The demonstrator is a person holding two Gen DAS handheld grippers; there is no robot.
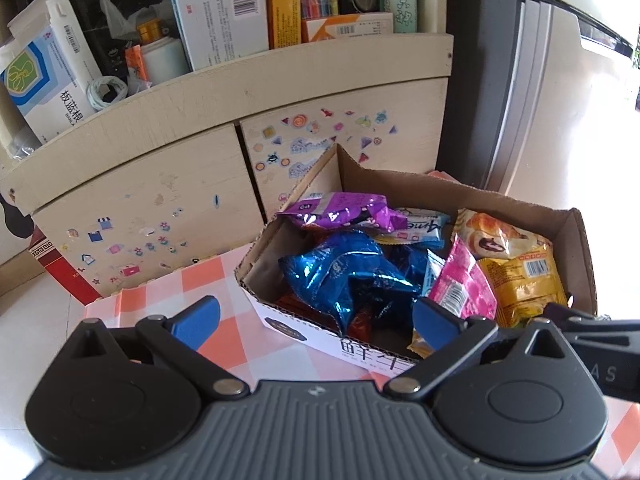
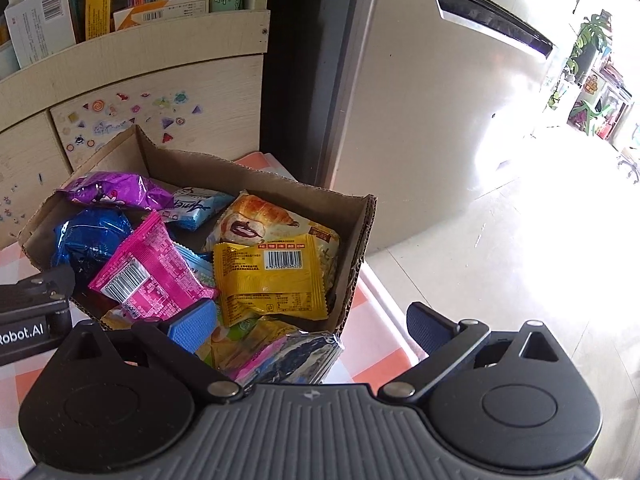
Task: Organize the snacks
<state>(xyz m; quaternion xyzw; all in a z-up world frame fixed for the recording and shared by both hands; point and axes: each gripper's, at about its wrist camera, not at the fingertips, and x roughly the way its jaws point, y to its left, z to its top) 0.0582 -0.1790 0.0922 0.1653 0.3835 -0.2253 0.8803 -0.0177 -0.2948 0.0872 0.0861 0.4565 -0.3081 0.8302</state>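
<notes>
Both claws, left (image 1: 316, 322) and right (image 2: 310, 330), spread wide, empty, at snack-filled cardboard box (image 2: 360, 248) near rim.

The cardboard box (image 2: 352, 280) is open at the top, so access from above is unobstructed. Inside, packets cover nearly the whole floor: the blue foil packet (image 1: 344, 276) and purple packet (image 1: 340, 210) crowd the left side, the pink packet (image 2: 152, 276) stands tilted in the middle, and the yellow packet (image 2: 272, 276) lies over the croissant packet (image 2: 264, 216) on the right. A small bare gap shows along the left inner wall. The sticker-covered cabinet (image 1: 160, 168) stands close behind the box, and the refrigerator (image 2: 420, 100) closes off the far right. The checked cloth (image 1: 224, 332) to the left lies bare.
</notes>
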